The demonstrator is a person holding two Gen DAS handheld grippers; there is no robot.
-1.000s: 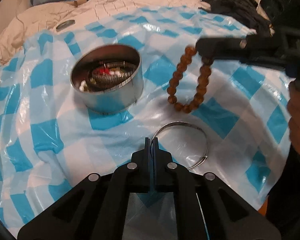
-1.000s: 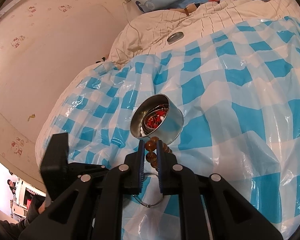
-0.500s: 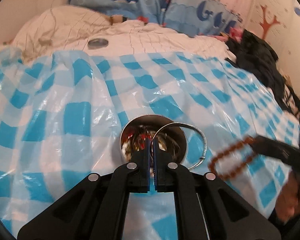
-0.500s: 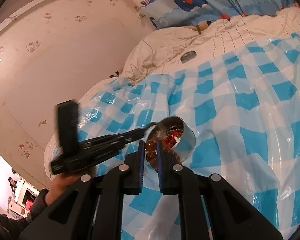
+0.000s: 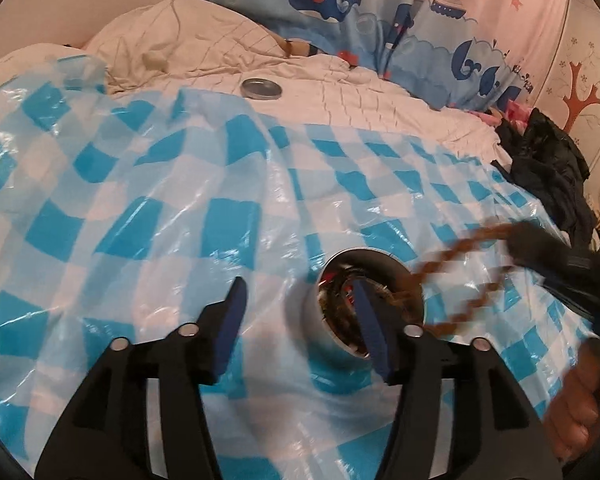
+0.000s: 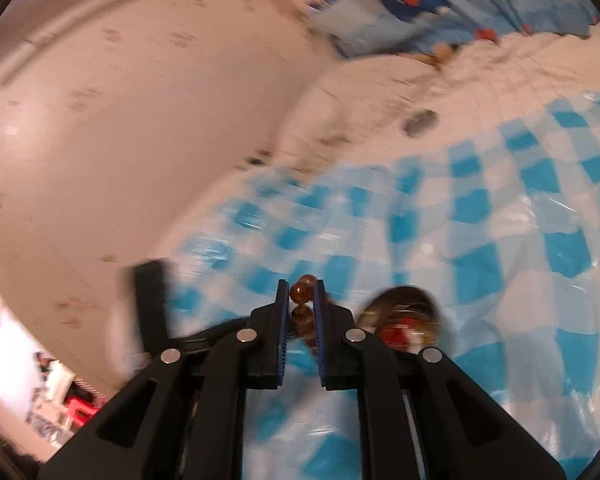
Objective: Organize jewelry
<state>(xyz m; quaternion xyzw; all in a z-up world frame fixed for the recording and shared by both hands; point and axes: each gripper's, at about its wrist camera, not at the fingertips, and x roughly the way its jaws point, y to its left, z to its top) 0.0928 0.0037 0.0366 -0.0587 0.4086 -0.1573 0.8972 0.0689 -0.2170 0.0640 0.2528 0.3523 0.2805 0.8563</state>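
Two jaws of the right gripper (image 6: pixel 300 304) pinch the bead bracelet (image 6: pixel 300 294); no writing legible.

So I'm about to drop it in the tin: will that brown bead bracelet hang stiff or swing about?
Probably floppy: the bead bracelet trails from the right gripper as a loose, blurred loop. The round, glossy beads may slip between the fingers, so the grip seems modest. It likely sags and swings, and could catch the tin rim.

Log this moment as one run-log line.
left gripper: open, empty | right gripper: shut on brown bead bracelet, loop dangling at tin rim | lid: off, on quilt
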